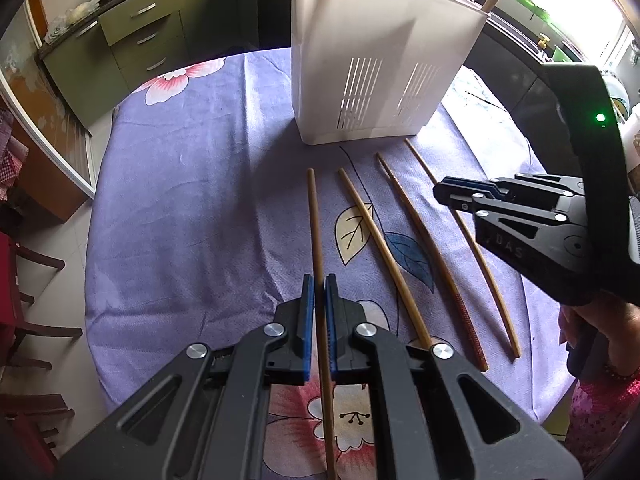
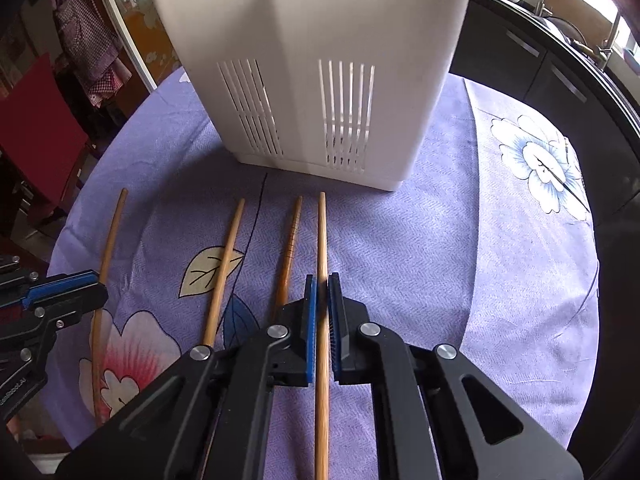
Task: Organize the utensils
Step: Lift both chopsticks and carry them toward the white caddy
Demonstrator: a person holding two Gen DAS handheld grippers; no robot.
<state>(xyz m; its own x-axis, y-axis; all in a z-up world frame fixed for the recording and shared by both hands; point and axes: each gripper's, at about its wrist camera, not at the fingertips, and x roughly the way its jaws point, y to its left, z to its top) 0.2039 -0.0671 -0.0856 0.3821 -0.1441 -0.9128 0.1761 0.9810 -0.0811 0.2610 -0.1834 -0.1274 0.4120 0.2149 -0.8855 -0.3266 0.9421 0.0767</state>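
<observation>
My left gripper (image 1: 319,285) is shut on a brown chopstick (image 1: 314,220), the leftmost of those lying on the purple floral tablecloth (image 1: 180,200). My right gripper (image 2: 322,285) is shut on the rightmost, lighter chopstick (image 2: 321,232), which runs between its blue pads toward the holder. Each gripper also shows in the other's view: the right gripper (image 1: 440,192) and the left gripper (image 2: 98,290). Two more chopsticks (image 2: 226,256) (image 2: 291,248) lie loose between them. The white slotted utensil holder (image 1: 380,60) (image 2: 312,60) stands upright just beyond the chopstick tips, with several sticks inside.
The round table's edge curves close on both sides. Green kitchen drawers (image 1: 136,36) are beyond the table on the left, dark cabinets (image 2: 540,64) on the right. Red chairs (image 2: 36,120) stand by the left edge. A person's hand (image 1: 600,320) holds the right gripper.
</observation>
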